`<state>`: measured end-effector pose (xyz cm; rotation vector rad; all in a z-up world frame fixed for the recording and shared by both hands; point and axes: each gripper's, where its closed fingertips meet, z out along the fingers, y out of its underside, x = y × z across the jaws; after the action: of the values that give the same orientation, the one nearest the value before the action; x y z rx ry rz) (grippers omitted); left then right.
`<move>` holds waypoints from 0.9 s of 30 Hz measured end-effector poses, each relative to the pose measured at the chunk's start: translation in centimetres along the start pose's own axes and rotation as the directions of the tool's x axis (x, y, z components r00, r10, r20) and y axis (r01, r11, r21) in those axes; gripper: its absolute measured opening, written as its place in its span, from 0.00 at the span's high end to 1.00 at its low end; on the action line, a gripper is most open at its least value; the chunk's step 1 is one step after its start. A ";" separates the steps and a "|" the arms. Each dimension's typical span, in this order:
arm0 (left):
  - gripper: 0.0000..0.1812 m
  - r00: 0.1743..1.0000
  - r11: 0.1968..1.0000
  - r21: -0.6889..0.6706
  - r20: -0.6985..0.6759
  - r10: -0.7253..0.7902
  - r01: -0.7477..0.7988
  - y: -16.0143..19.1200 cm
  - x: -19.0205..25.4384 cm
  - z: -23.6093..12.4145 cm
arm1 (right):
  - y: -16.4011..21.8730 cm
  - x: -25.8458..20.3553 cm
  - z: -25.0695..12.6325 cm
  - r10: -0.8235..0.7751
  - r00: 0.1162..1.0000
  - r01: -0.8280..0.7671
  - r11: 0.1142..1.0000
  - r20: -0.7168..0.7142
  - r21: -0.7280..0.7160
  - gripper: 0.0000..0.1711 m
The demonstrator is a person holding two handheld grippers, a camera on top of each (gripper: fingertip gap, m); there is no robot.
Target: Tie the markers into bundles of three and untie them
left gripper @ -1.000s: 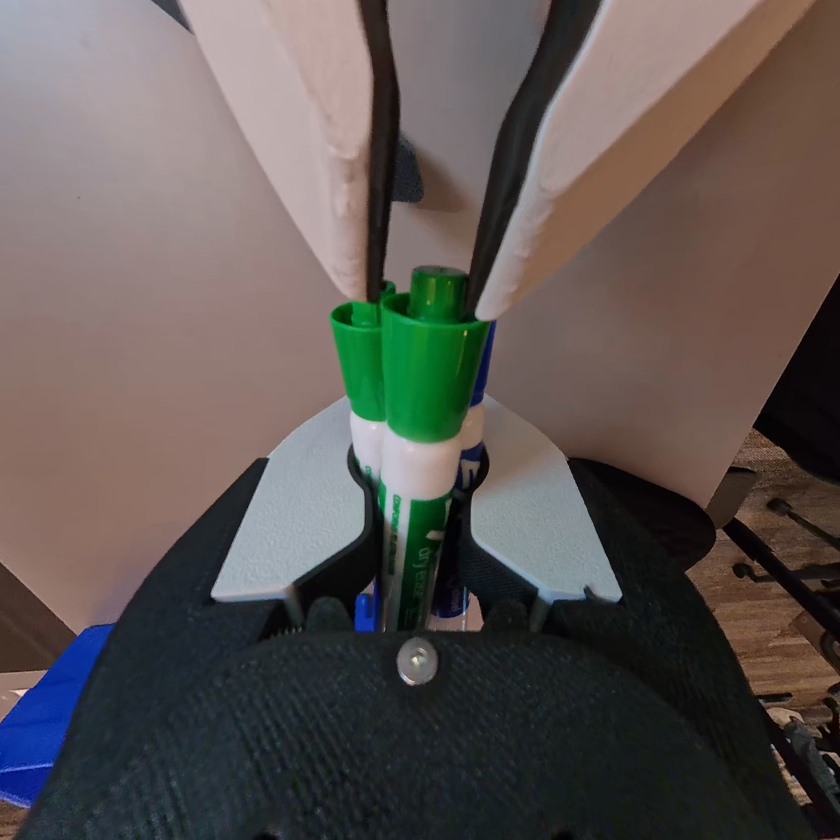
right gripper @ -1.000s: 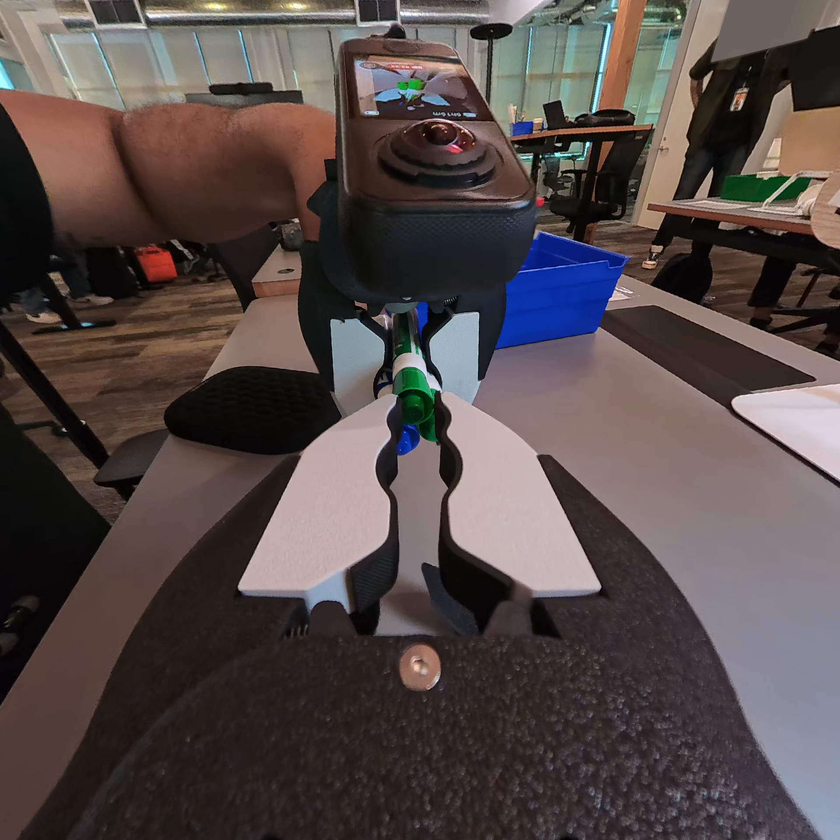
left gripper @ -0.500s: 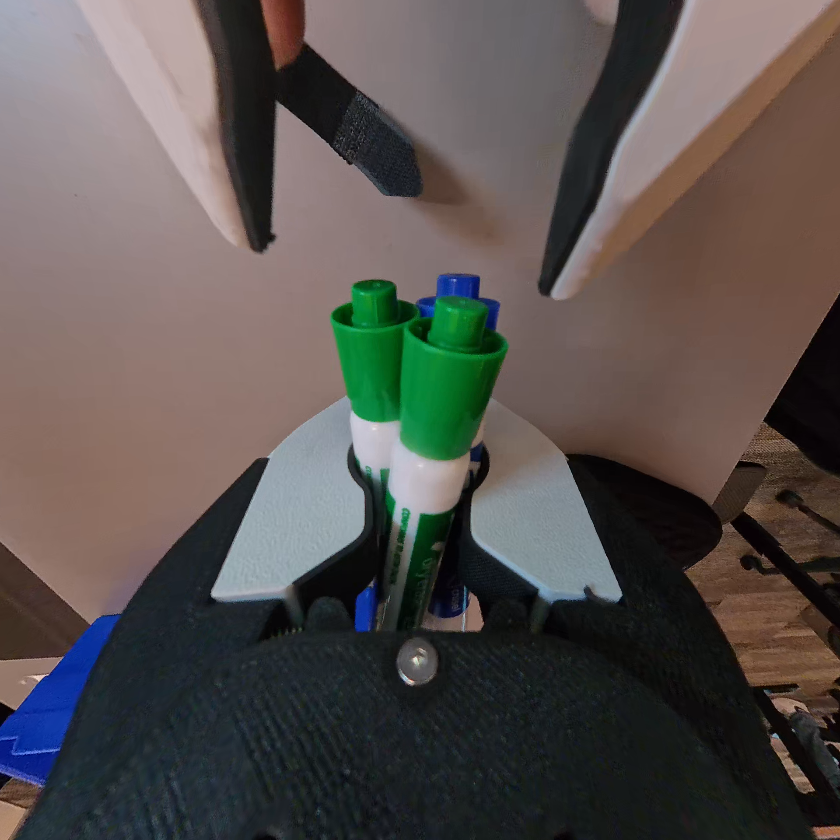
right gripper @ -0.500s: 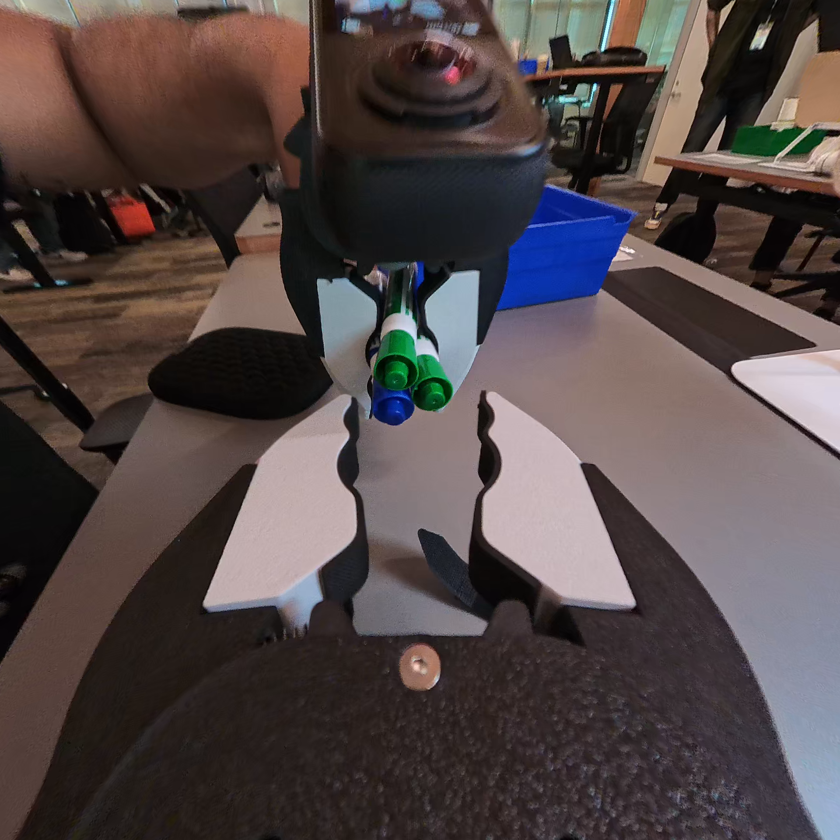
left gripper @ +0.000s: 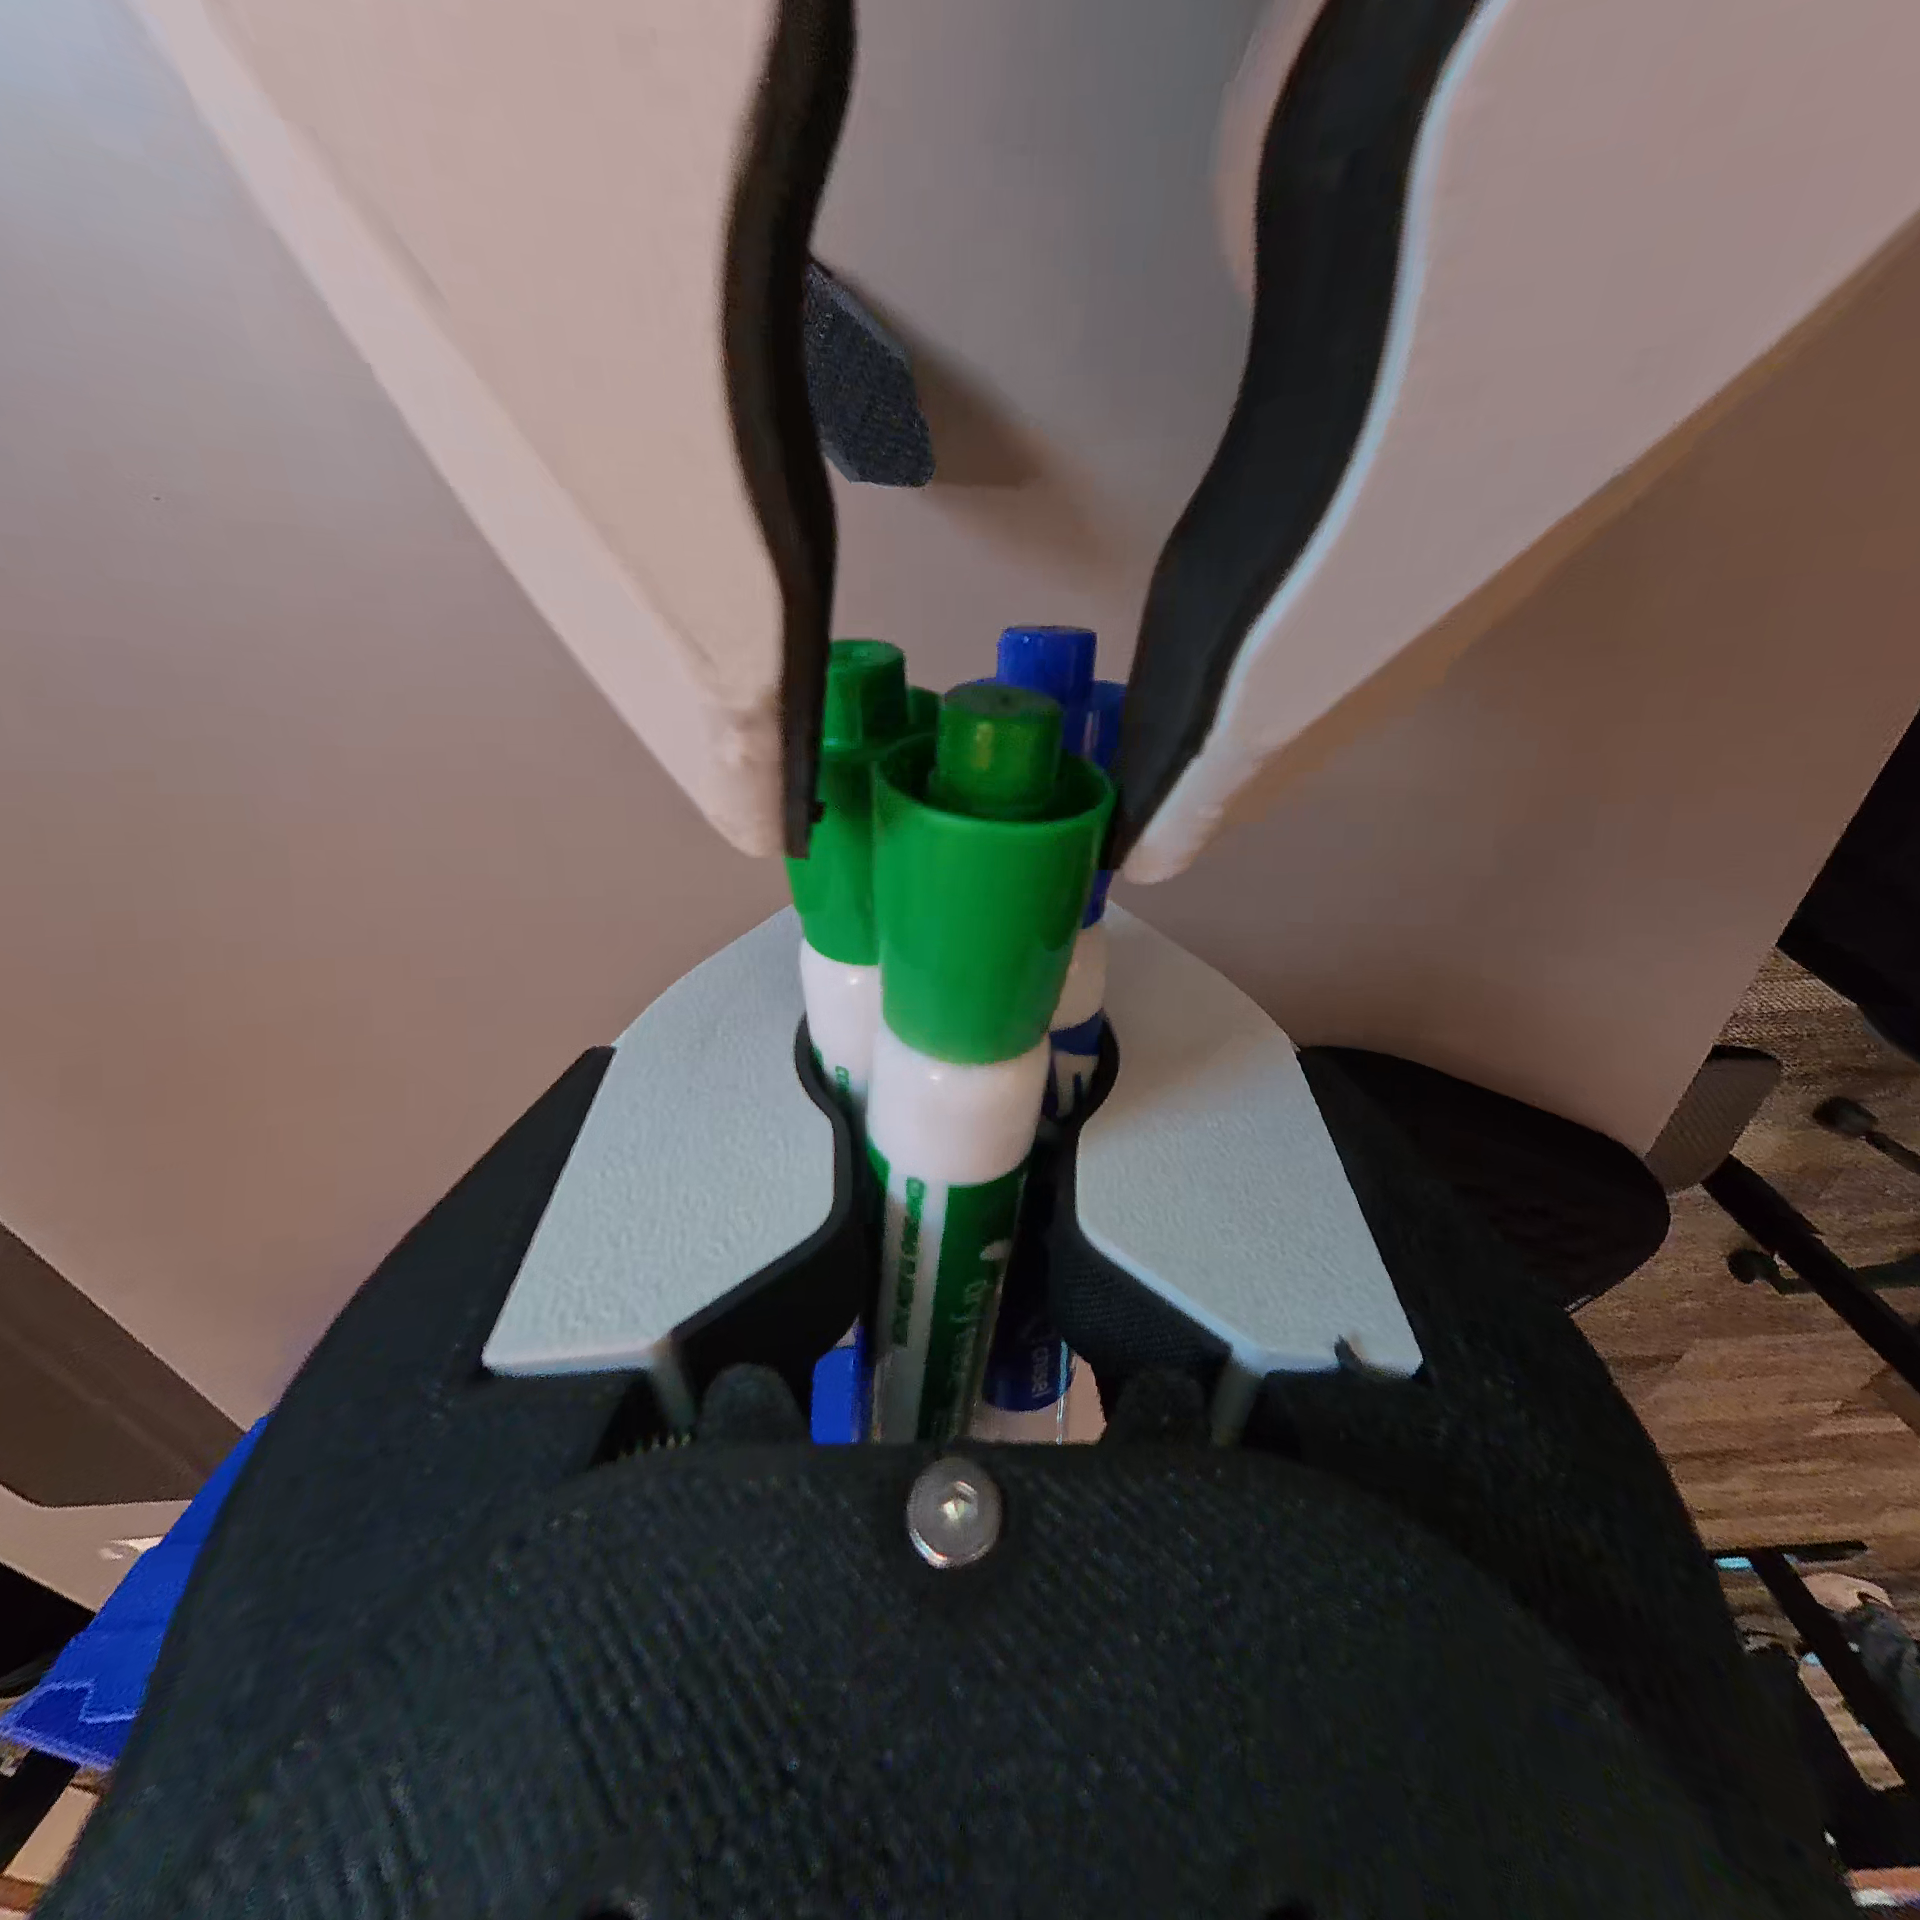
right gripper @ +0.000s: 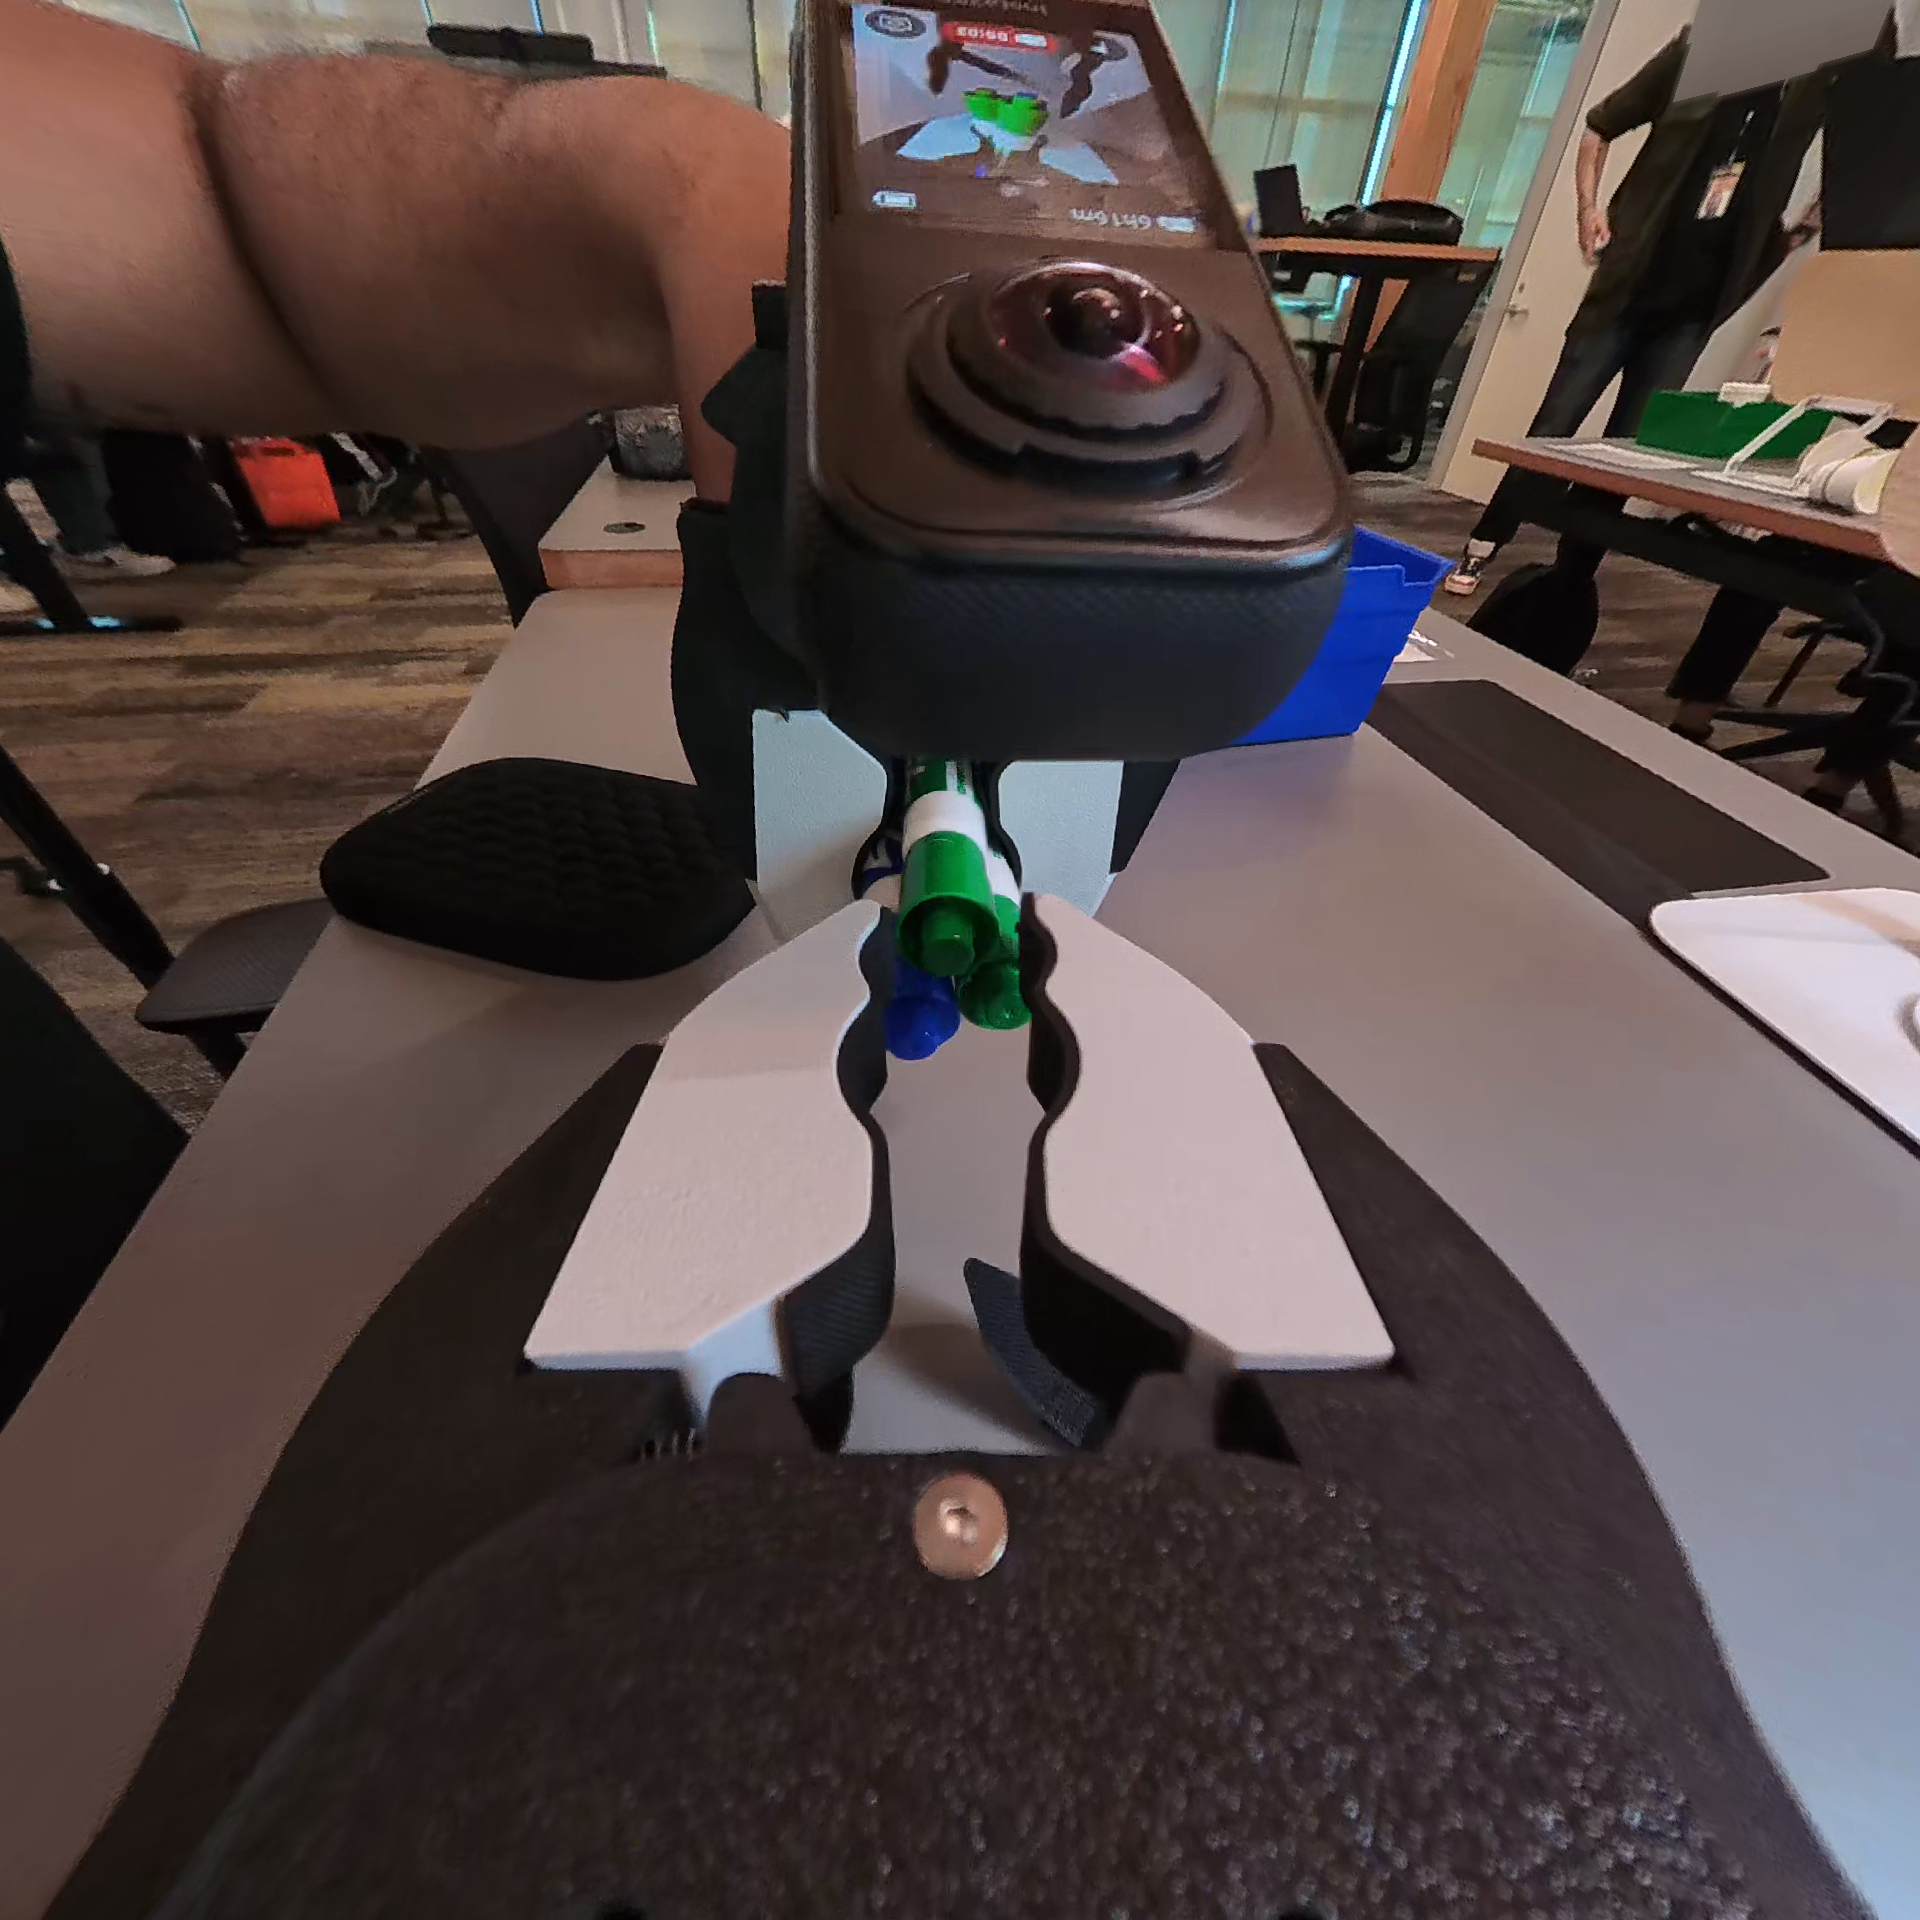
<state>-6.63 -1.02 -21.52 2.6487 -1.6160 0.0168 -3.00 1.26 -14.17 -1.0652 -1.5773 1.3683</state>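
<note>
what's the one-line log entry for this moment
left gripper: shut on markers | right gripper: closing around caps | strap: loose on table

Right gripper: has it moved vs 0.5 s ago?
Yes. The right gripper has come forward and narrowed around the marker caps; half a second ago they sat clear beyond its fingertips. The strap on the table keeps its place.

Left gripper (left gripper: 956, 1049) clamped tight, holding a bundle between its fingers, right gripper (right gripper: 951, 925) facing it head-on with jaws narrowed around the far tips of what sits in the left jaws, bare forearm (right gripper: 395, 239) reaching in behind the left gripper.
</note>
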 end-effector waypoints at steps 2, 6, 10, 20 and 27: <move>0.77 1.000 1.000 0.007 0.000 0.001 -0.001 -0.1 0.0 0.0 | -0.1 -0.1 -0.1 0.015 1.000 -0.015 1.000 0.016 0.005 0.88; 0.77 1.000 1.000 0.007 0.000 0.005 -0.005 -0.1 0.0 0.0 | 0.1 -0.1 -0.1 0.022 0.999 -0.022 1.000 0.026 0.002 0.89; 0.77 1.000 1.000 -0.001 -0.004 0.003 -0.003 0.0 0.0 0.1 | 0.4 0.0 -0.1 0.034 0.999 -0.034 0.999 0.020 -0.007 0.85; 0.77 1.000 1.000 0.020 -0.022 -0.016 0.017 0.3 0.0 0.5 | 2.2 0.0 0.7 0.031 1.000 -0.031 0.995 0.001 -0.092 0.63; 0.77 1.000 1.000 0.025 -0.017 0.017 -0.017 -0.3 0.4 0.2 | 1.8 -0.4 2.5 -0.039 0.999 0.039 0.999 0.003 -0.033 0.65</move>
<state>-6.14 -1.24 -21.75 2.6456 -1.6438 0.0606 -5.05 0.16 -16.30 -1.0477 -1.6189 1.3220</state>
